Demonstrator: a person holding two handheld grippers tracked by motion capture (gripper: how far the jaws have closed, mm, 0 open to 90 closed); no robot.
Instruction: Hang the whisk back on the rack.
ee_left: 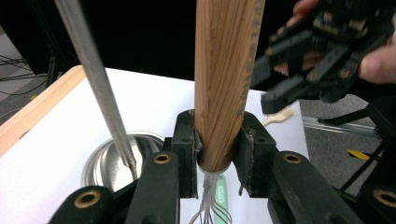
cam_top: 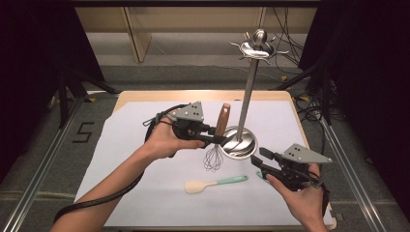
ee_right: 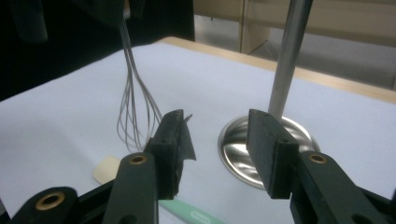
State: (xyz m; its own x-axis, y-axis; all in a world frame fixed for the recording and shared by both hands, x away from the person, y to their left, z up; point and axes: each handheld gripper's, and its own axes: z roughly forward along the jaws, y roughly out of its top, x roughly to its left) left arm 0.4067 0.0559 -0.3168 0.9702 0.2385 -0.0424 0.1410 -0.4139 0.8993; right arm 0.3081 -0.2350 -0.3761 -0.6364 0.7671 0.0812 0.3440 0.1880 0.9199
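Note:
A whisk with a wooden handle (cam_top: pixel 223 119) (ee_left: pixel 224 84) hangs upright above the table, wire loops (cam_top: pixel 213 158) (ee_right: pixel 133 107) downward. My left gripper (cam_top: pixel 218 138) (ee_left: pixel 217 154) is shut on the lower end of its handle, close beside the pole (cam_top: pixel 249 92) (ee_left: pixel 100 88) of a steel utensil stand with a round base (cam_top: pixel 240 142) (ee_right: pixel 243 154) and hooks at the top (cam_top: pixel 257 47). My right gripper (cam_top: pixel 257 164) (ee_right: pixel 217 144) is open and holds nothing, low at the front right, facing the stand's base. A spatula (cam_top: pixel 215 183) with a mint handle (ee_right: pixel 196 214) lies in front.
White paper (cam_top: pixel 145 193) covers the wooden table (cam_top: pixel 203 95). The spatula's cream head (ee_right: pixel 106 170) points left. Cables trail from both grippers. Metal rails run along the floor on either side of the table.

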